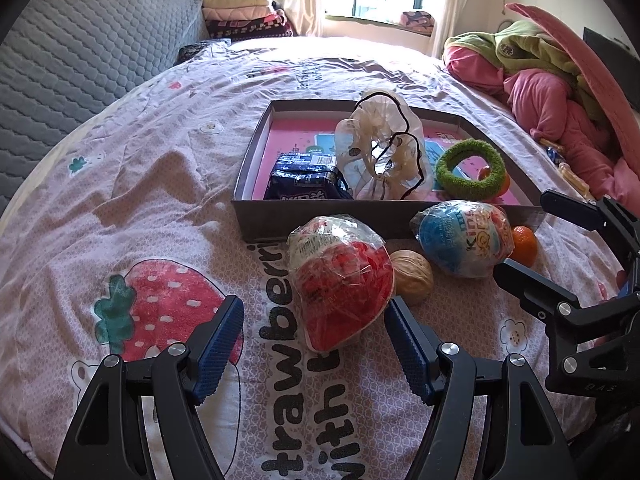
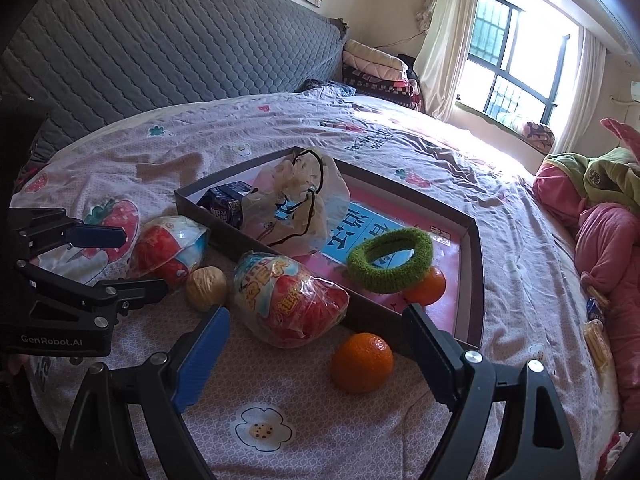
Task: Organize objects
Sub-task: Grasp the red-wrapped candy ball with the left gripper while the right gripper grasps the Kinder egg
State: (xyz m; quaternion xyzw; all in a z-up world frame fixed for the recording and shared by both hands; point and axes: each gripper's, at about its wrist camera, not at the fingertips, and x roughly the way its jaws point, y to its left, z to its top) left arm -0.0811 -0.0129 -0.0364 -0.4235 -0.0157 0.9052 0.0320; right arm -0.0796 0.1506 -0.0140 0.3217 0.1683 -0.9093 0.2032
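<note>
1. Left gripper [image 1: 314, 344]: jaws stand wide and hold nothing. The near end of the red wrapped egg [image 1: 340, 280] lies between the tips, the right pad just beside its wrapper; contact cannot be confirmed.
2. Walnut [image 1: 412, 276]: on the bedsheet [image 1: 160, 200], touching the red egg's right side, outside the tray.
3. Tray [image 1: 256, 136]: far of the loose items; it holds a dark packet [image 1: 304, 180], a plastic bag [image 1: 380, 152] and a green ring [image 1: 468, 168]. Judged the collection point.
4. Blue wrapped egg [image 1: 464, 236]: against the tray's near wall.
5. Right gripper [image 2: 316, 344]: jaws wide, empty, straddling the loose orange [image 2: 362, 362] without touching. Judged the next pick.
</note>
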